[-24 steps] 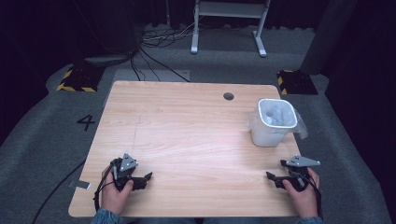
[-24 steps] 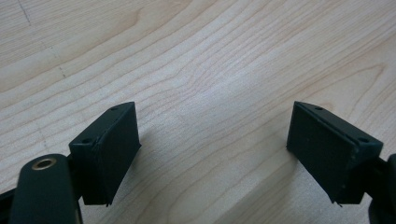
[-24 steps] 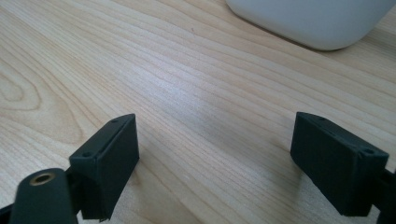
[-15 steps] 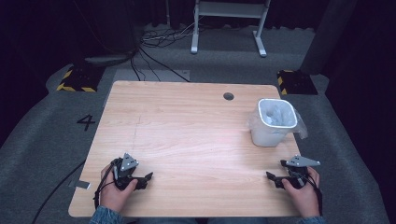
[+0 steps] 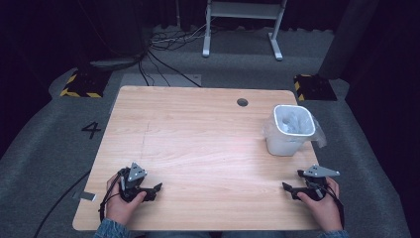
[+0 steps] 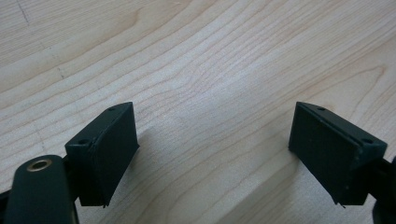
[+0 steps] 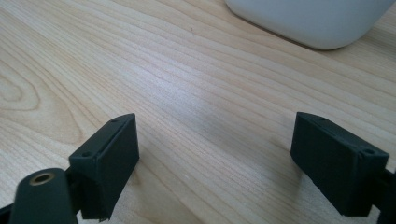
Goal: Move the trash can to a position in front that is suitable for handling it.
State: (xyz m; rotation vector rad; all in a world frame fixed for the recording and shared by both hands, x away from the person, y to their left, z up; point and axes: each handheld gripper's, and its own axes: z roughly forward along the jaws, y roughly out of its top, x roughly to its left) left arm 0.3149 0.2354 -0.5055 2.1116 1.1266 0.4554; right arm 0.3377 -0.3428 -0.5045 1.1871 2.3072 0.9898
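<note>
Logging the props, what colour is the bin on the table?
White bin, lined with a clear bag; high view shows it best.

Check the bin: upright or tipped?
Upright. The bin stands on the table with its open rim facing up; a clear liner drapes over its rim.

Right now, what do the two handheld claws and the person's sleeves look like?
Both are black. The left claw and right claw each carry a grey three-cornered plate on top. Each has two flat, rectangular black pads with small screw holes, and a brass-ringed hole shows on the near body. A black cable trails from the left one. Blue denim-like cuffs show at the wrists.
</note>
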